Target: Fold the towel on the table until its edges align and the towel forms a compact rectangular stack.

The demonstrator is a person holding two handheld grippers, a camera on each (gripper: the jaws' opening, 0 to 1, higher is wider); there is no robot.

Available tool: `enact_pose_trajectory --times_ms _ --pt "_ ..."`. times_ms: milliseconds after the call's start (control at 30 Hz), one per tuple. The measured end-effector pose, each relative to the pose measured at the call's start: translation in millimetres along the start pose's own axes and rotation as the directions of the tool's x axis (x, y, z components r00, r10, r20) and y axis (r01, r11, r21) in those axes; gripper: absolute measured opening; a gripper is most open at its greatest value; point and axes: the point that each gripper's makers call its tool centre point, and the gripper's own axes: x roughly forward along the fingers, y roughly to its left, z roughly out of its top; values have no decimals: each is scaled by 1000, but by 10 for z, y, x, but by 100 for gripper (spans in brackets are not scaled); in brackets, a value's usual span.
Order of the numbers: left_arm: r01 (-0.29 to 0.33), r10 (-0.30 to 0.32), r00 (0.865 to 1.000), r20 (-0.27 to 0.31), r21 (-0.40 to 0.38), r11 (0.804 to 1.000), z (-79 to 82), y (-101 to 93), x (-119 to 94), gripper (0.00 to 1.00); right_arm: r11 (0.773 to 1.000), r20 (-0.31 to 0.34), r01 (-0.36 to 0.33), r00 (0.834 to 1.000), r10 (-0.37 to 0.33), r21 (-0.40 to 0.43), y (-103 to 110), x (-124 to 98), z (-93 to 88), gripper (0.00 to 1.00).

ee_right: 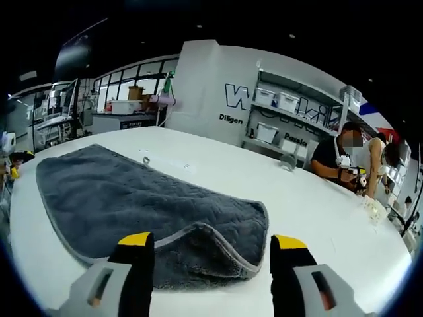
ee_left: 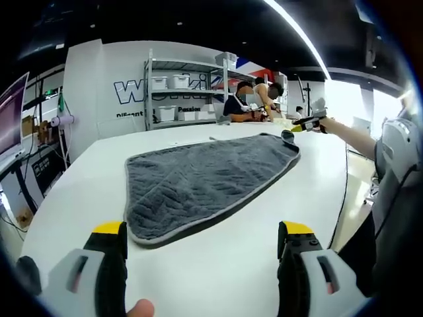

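Observation:
A grey quilted towel lies spread flat on the white table. My left gripper hovers open just short of the towel's near corner, its yellow-tipped jaws wide apart with nothing between them. In the right gripper view the towel runs off to the left, and its near edge is slightly humped up. My right gripper stands open over that edge, one jaw on each side of the hump. That gripper also shows in the left gripper view, past the towel's far corner.
A metal shelf with white bins stands against the back wall. Two people work at a bench behind the table. Desks and monitors line the far side. The table's edge drops off on the right.

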Motion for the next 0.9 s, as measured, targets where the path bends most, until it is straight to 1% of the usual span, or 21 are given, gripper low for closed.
enact_pose_trajectory --times_ms 233,467,700,900 --pt "12 -12 1000 -1 3 1000 9 -21 11 99 1000 -4 -15 1000 16 11 164 -146 -88 83" --pt "24 -24 1000 13 -6 1000 55 -1 34 99 1000 9 -9 1000 9 23 229 -293 -110 84" --pt "12 -11 1000 23 -33 999 22 63 54 99 999 -19 -22 1000 22 27 401 -414 -212 88" --pt "18 -17 999 29 -52 998 -9 55 87 99 999 -14 -33 999 33 31 555 -514 -246 90"
